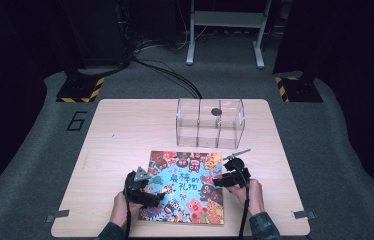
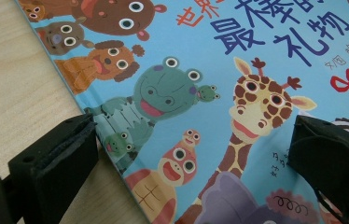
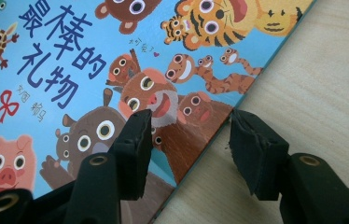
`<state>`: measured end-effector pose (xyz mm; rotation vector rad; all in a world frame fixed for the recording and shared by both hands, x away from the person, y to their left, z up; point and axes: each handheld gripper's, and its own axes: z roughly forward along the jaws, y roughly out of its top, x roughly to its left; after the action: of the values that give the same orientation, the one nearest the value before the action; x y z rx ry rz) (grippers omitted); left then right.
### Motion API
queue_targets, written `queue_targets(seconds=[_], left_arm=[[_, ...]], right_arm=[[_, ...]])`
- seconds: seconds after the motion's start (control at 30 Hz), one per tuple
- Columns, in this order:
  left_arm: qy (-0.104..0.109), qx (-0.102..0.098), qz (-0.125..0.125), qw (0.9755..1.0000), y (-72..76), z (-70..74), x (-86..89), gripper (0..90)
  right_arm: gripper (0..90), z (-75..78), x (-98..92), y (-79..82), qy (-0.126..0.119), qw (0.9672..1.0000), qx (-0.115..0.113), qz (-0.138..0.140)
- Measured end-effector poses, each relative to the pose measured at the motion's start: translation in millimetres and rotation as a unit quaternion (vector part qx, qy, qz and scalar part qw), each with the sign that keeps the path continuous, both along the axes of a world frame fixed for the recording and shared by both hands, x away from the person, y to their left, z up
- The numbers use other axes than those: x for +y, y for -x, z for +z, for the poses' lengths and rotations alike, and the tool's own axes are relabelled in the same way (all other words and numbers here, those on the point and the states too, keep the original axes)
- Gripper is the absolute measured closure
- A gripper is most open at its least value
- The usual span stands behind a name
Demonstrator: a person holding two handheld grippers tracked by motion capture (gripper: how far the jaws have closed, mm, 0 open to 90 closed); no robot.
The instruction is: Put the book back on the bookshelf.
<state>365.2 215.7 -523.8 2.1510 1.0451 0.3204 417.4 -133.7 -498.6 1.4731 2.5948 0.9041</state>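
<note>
Both grippers flank the picture book lying flat at the table's 6 o'clock edge: left gripper wide open (straddling the cover's corner), right gripper narrowed astride the edge, pads not pressing.

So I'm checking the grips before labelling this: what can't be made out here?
- High view: whether either claw pinches the picture book; too small, hands cover its edges.
- Right gripper view: right claw straddles the book's edge; contact of the pads unclear.
- Left gripper view: book cut off by frame edges.
- High view: dark spot in the clear box; too small.
</note>
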Motion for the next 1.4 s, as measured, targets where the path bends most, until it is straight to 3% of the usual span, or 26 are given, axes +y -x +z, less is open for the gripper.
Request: queue_targets(seconds=[0.07, 0.2, 0.33, 0.43, 0.6, 0.67, 0.8, 0.93, 1.1, 1.13, 1.17, 1.23, 1.27, 1.37, 1.4], left_arm=[[0.000, 0.000, 0.000, 1.0000, 0.0, 0.0, 0.0, 1.7], [-0.004, 0.003, -0.001, 1.0000, -0.6, 0.8, -0.1, 1.7], [-0.002, 0.004, 0.001, 1.0000, -0.8, 0.8, -0.7, 1.7], [-0.003, 0.006, 0.000, 1.0000, -0.9, 1.0, -0.5, 1.7], [-0.003, 0.004, -0.001, 1.0000, -1.0, 0.9, -0.4, 1.7], [-0.003, 0.004, 0.000, 1.0000, -1.0, 0.9, -0.5, 1.7], [-0.002, 0.004, 0.000, 1.0000, -0.8, 0.8, -0.5, 1.7], [-0.002, 0.004, 0.001, 1.0000, -0.7, 0.7, -0.6, 1.7], [-0.002, 0.004, 0.001, 1.0000, -0.7, 0.8, -0.4, 1.7], [0.001, 0.003, 0.000, 1.0000, -0.6, 0.5, -0.2, 1.7], [0.001, 0.003, 0.000, 1.0000, -0.6, 0.5, -0.2, 1.8], [-0.001, 0.006, -0.001, 1.0000, -0.9, 0.9, 0.1, 1.8], [-0.002, 0.004, 0.000, 1.0000, -0.9, 0.8, 0.0, 1.9], [-0.002, 0.005, -0.002, 1.0000, -1.2, 0.9, 0.1, 1.9], [-0.002, 0.004, -0.001, 1.0000, -1.1, 0.9, -0.1, 1.8]], right_arm=[[48.8, -0.3, -1.0, -0.2, -0.006, 1.0000, 0.002, -0.003], [48.7, -3.5, -9.7, 0.2, -0.049, 0.9987, 0.012, -0.009], [48.9, -5.1, -11.4, 2.0, -0.058, 0.9982, 0.005, -0.013], [48.9, -6.0, -13.9, 1.6, -0.072, 0.9972, 0.012, -0.016], [48.9, -5.8, -13.7, 1.8, -0.073, 0.9971, 0.014, -0.019], [49.3, -7.6, -16.4, 1.5, -0.091, 0.9954, 0.016, -0.024], [50.4, -8.1, -18.1, 3.5, -0.102, 0.9942, 0.015, -0.031], [51.2, -3.8, -13.4, 4.9, -0.080, 0.9966, 0.005, -0.019], [53.1, -2.0, -11.8, 4.8, -0.070, 0.9974, 0.005, -0.015], [53.6, -2.7, -10.4, 4.9, -0.052, 0.9986, 0.006, -0.010], [53.8, -2.0, -8.3, 5.1, -0.031, 0.9993, 0.016, -0.010], [53.6, -1.7, -7.1, 4.0, -0.023, 0.9997, 0.010, -0.007], [51.7, 1.8, -0.6, 4.0, -0.005, 0.9995, 0.026, -0.016], [49.8, 2.9, 3.0, 2.3, 0.006, 0.9995, 0.029, -0.013], [48.2, 2.4, 2.8, 1.3, -0.002, 0.9994, 0.032, -0.013]])
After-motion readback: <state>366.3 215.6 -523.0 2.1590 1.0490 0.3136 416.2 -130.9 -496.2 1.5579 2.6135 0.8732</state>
